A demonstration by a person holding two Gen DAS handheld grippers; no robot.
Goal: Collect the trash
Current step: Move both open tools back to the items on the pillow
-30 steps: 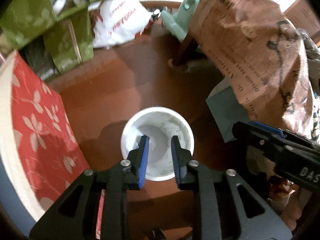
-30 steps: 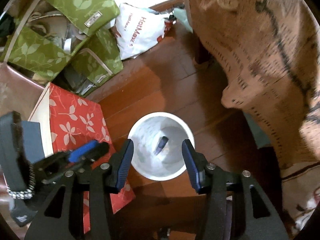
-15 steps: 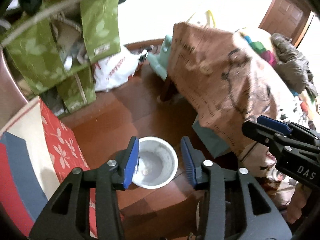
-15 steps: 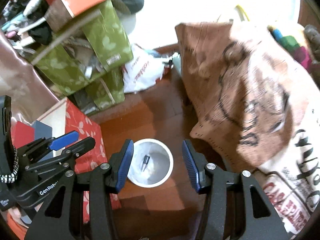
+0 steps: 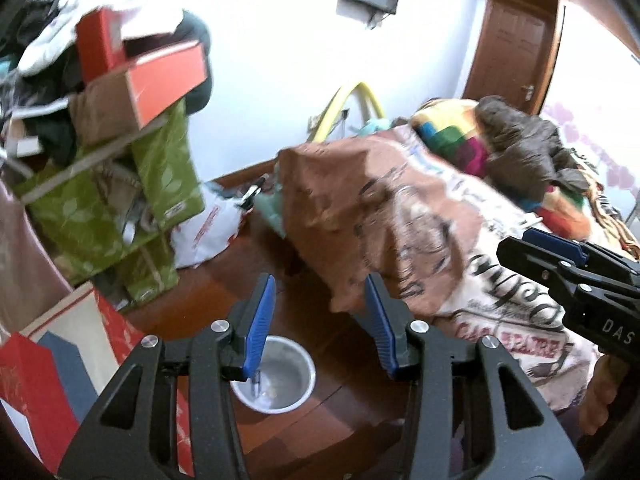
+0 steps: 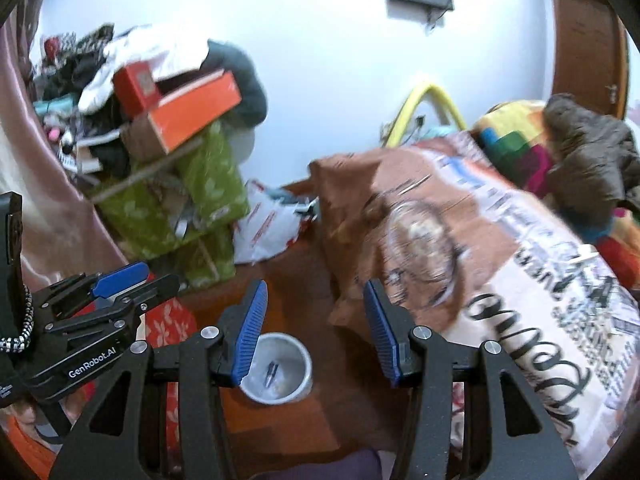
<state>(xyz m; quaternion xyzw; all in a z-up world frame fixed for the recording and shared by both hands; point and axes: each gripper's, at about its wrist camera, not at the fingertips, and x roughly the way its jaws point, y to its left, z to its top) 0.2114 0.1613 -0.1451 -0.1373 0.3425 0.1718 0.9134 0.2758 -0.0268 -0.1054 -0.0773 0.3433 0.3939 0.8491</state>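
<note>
Both tools, left (image 5: 320, 324) and right (image 6: 312, 328), gape empty above the white bin (image 6: 276, 372).

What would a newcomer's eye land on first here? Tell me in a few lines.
The brown and cream printed blanket draped over the bed fills the right side. Left of it, against the white wall, leans a pile of green leaf-patterned fabric boxes topped by an orange cardboard box. Low on the wooden floor, seen between the blue pads of the open right hand-held gripper, stands a small white bin with a little dark item inside.
</note>
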